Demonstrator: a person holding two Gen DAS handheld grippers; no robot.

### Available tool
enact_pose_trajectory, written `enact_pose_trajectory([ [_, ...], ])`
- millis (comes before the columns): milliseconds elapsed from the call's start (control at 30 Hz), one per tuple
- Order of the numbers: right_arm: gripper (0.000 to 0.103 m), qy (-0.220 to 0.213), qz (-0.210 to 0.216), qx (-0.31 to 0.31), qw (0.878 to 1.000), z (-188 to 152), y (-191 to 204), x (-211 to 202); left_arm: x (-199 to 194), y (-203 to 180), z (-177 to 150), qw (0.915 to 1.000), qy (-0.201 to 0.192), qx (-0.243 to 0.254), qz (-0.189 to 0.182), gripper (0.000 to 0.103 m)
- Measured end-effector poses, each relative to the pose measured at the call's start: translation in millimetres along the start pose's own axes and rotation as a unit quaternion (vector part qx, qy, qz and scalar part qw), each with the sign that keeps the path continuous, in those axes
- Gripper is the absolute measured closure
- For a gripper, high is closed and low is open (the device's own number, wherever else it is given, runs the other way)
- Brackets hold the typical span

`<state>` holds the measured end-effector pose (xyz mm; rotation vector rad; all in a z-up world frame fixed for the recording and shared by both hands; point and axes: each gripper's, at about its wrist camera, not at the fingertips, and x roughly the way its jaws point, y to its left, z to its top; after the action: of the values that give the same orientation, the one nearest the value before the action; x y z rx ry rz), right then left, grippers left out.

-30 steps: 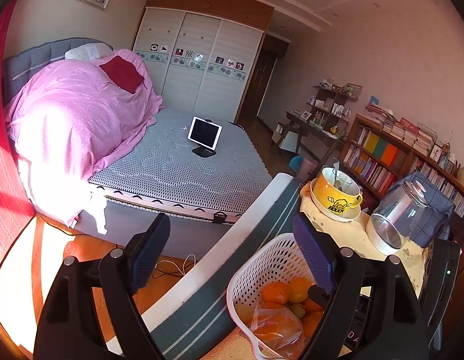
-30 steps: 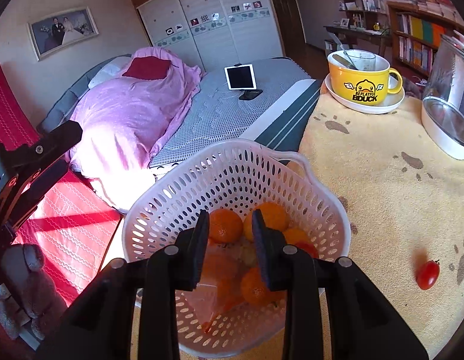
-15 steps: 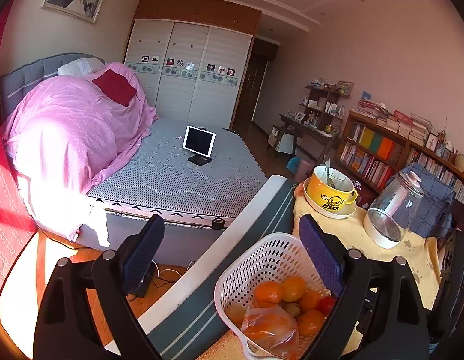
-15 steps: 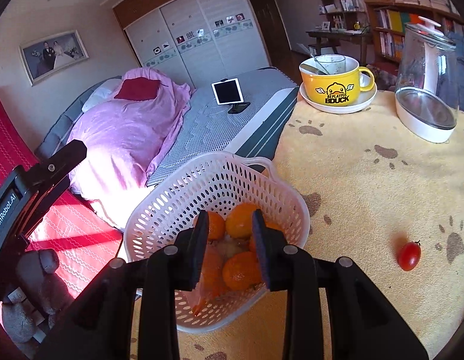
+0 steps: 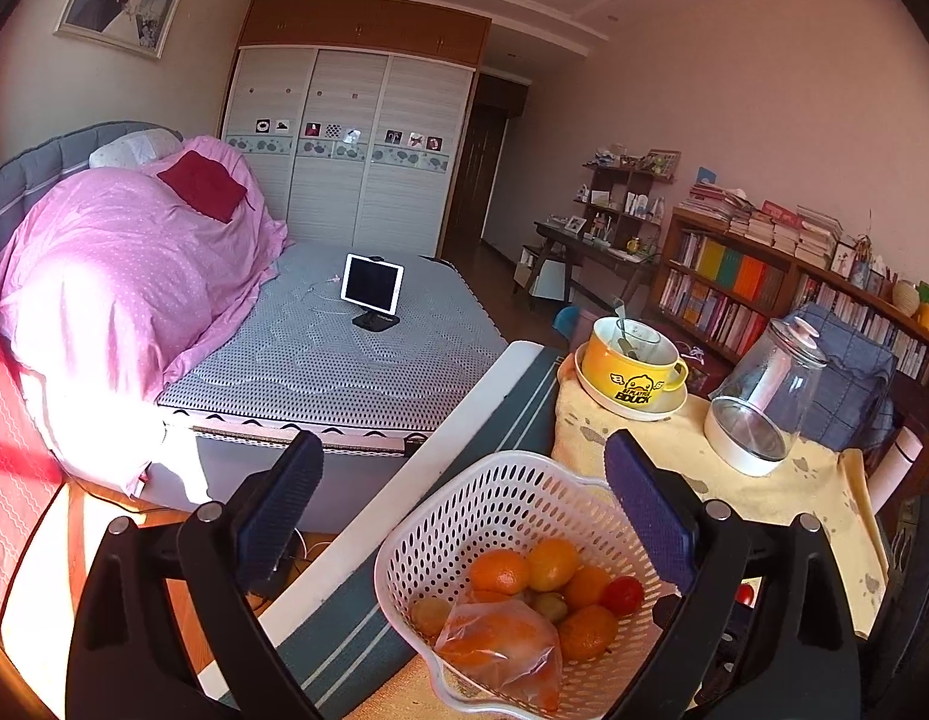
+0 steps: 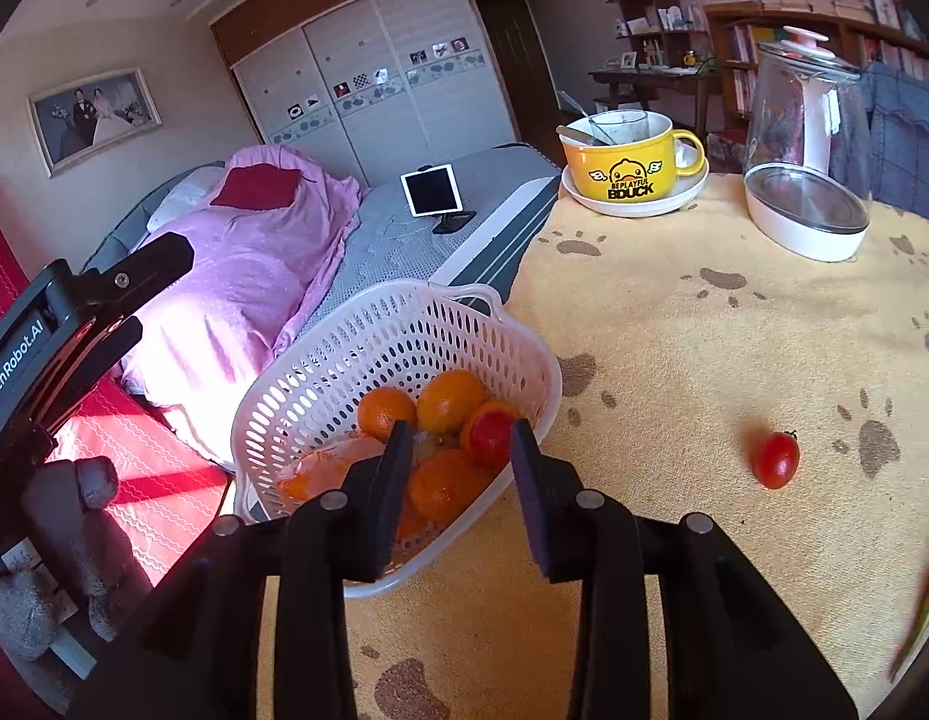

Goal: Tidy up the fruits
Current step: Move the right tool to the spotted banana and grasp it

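A: Right tool (image 6: 458, 468) — how is it standing?

B: Partly open, holding nothing. It is hovering over the near rim of the white basket (image 6: 320, 360); nothing is lying between the pads.

A: And the left tool (image 5: 464, 504)?

B: Spread wide, gripping nothing. It is hanging above the basket's left side, and the basket (image 5: 494, 504) is showing between its fingers.

A: Contents of the basket?

B: Several oranges (image 6: 449, 399), a red cherry tomato (image 6: 491, 432) lying on top just beyond the right tool's tips, and a clear plastic bag (image 5: 503, 651) with more orange fruit inside.

A: Anything loose on the tabletop?

B: A second cherry tomato (image 6: 775, 459) is lying on the yellow paw-print cloth (image 6: 674, 360), well to the right of the right tool and apart from the basket.

A: Further back?

B: A yellow duck mug (image 6: 629, 165) is sitting on a white saucer, with a spoon and a glass inside. A glass kettle (image 6: 809, 144) is standing to its right.
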<state>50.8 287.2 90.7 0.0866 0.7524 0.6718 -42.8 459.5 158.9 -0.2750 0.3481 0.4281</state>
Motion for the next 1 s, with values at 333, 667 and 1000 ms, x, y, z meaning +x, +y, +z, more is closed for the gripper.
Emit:
enact_pose_trajectory([
  [333,0.059,-0.020,-0.048,0.045,0.998,-19,-50,-30,1,-22,-9,0.9994,0.005,0.028,-0.018,0.007],
  [667,0.059,-0.021,-0.100,0.086,0.991,-46,-99,-56,-1,-45,-22,0.9976,0.011,0.057,-0.037,0.007],
  [1000,0.059,-0.025,-0.149,0.121,0.981,-70,-135,-82,-4,-61,-28,0.9955,0.015,0.078,-0.051,0.007],
])
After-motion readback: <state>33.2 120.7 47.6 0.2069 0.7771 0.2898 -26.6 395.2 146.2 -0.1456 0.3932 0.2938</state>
